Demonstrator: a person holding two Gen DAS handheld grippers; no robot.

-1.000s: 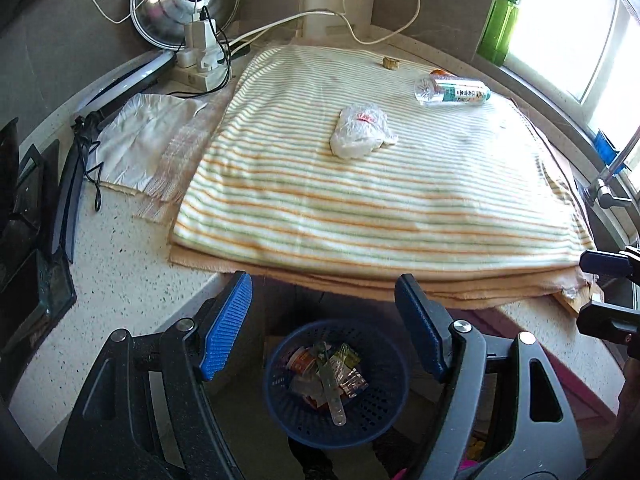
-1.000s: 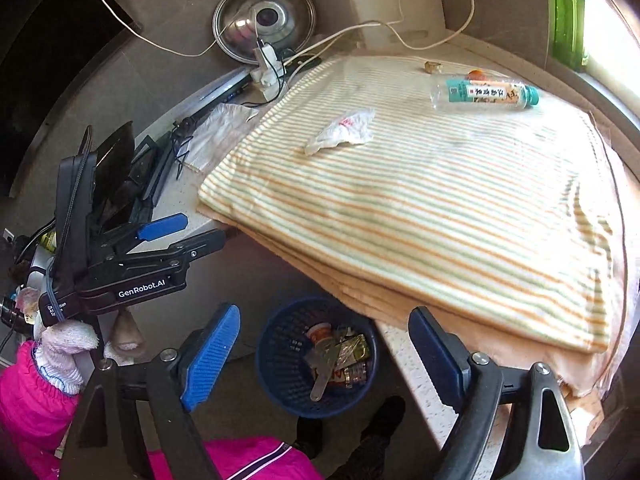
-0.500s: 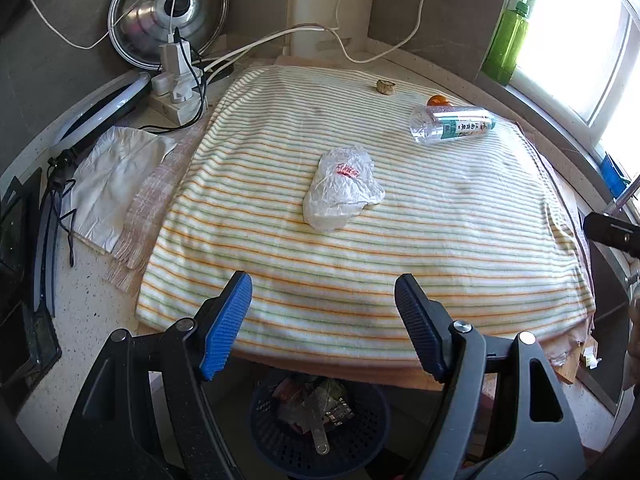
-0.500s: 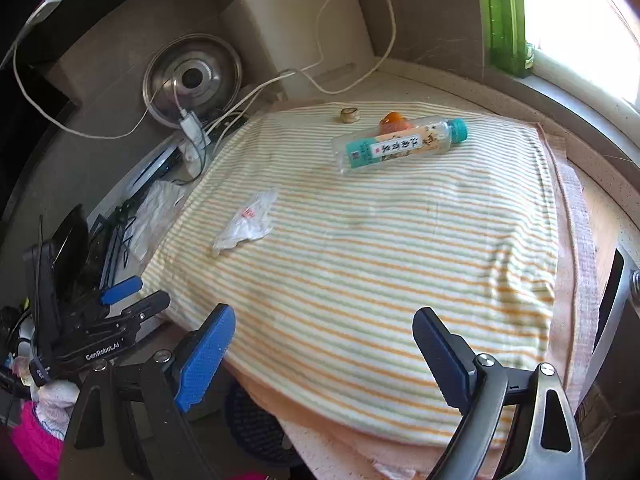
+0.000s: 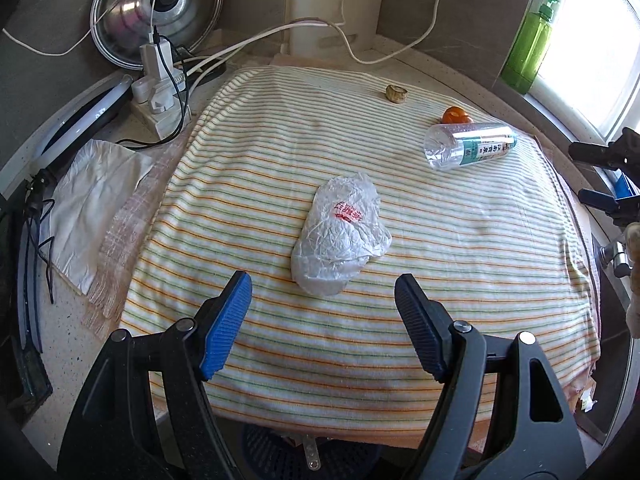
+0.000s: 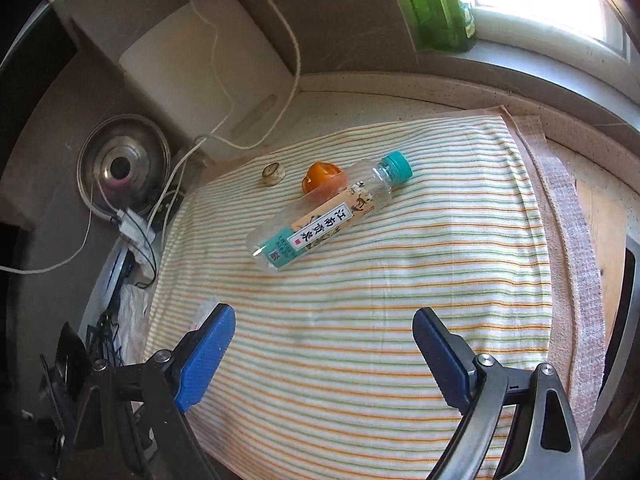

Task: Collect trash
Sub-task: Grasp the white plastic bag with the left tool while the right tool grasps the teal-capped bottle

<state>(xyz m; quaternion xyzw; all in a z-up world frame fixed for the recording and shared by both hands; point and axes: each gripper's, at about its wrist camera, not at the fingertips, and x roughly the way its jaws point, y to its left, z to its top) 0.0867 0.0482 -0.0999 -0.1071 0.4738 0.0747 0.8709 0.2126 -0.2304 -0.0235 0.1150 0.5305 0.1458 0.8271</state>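
Note:
A crumpled clear plastic bag (image 5: pixel 340 236) with red print lies on the striped towel (image 5: pixel 460 264), just ahead of my left gripper (image 5: pixel 323 294), which stands open and empty. Farther right lies an empty clear bottle (image 5: pixel 470 145) with a teal label; an orange peel (image 5: pixel 456 115) and a small tan cap (image 5: pixel 396 93) sit behind it. In the right wrist view the bottle (image 6: pixel 328 216) lies on its side with a teal lid, well ahead of my open, empty right gripper (image 6: pixel 324 334). The orange peel (image 6: pixel 322 176) and cap (image 6: pixel 273 173) lie beyond it.
A blue basket (image 5: pixel 312 460) with trash sits on the floor under the counter's front edge. A power strip with cables (image 5: pixel 160 92), a steel lid (image 5: pixel 156 8) and a white cloth (image 5: pixel 96 200) crowd the left. A green soap bottle (image 5: pixel 528 44) stands by the window.
Both grippers moved forward from above the basket to over the towel. The bag now lies close before the left gripper; the right gripper swung right and rolled toward the bottle.

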